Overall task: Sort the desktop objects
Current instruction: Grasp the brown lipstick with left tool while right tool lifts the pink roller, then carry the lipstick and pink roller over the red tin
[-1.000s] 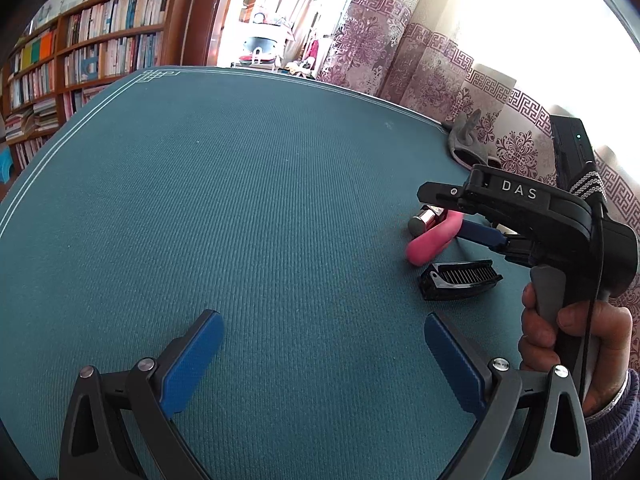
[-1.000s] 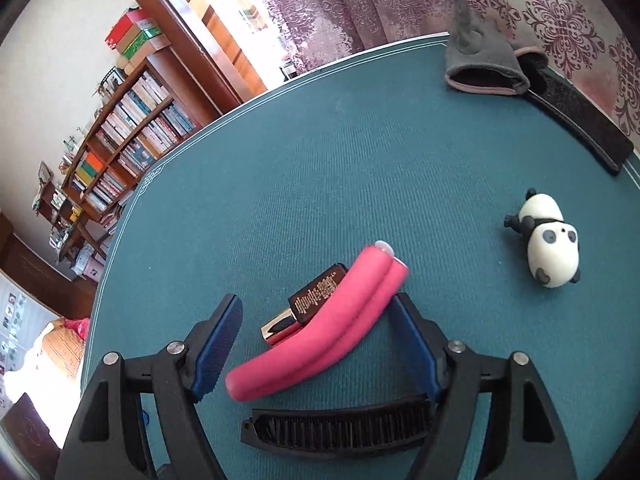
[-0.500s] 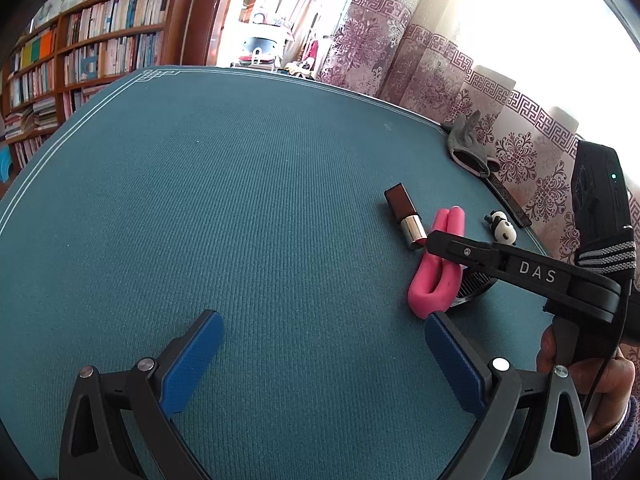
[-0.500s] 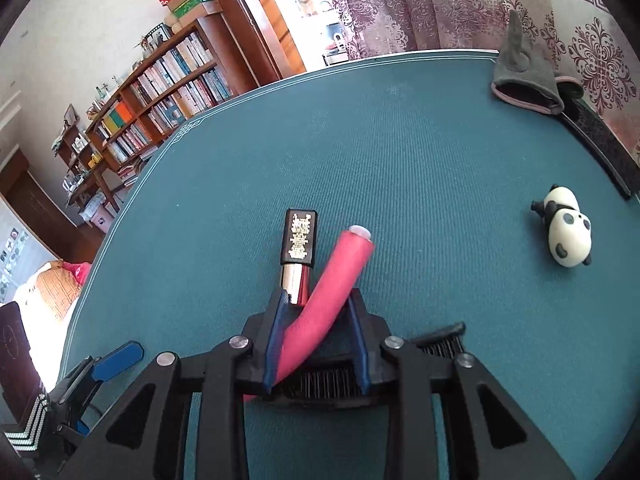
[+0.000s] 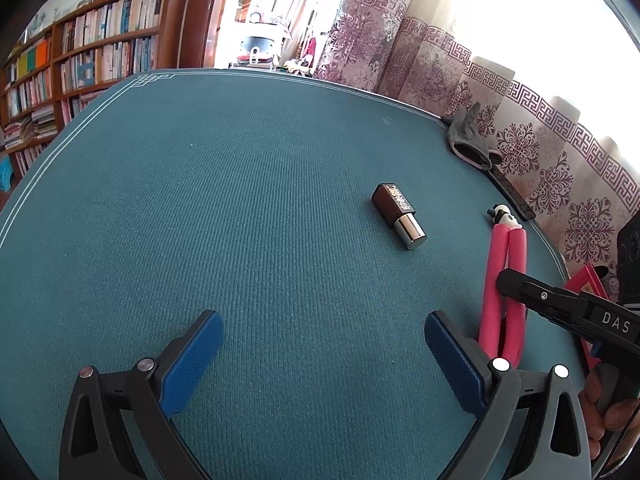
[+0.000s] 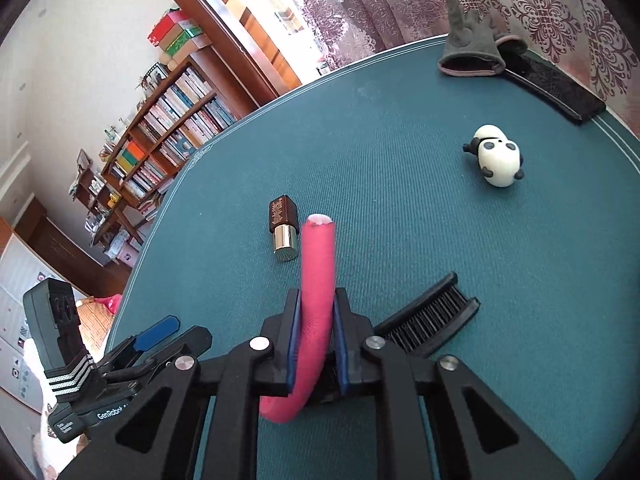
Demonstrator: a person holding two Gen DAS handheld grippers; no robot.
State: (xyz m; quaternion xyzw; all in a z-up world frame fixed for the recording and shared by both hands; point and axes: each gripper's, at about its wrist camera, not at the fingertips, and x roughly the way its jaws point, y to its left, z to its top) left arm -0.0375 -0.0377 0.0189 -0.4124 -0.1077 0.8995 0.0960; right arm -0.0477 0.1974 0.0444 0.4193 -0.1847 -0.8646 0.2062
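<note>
Here one pink foam roller (image 6: 316,280), one lipstick (image 6: 283,227), one panda (image 6: 497,155), one comb (image 6: 430,314).

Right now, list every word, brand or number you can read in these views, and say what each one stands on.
"DAS": white letters on the black body of the right gripper, seen in the left wrist view.
"GenRobot": white print, cut off at its end, on the body of the left gripper, seen in the right wrist view.
Gold print on the brown lipstick cap: too small to read.
Book spines on the bookshelf: too small to read.
</note>
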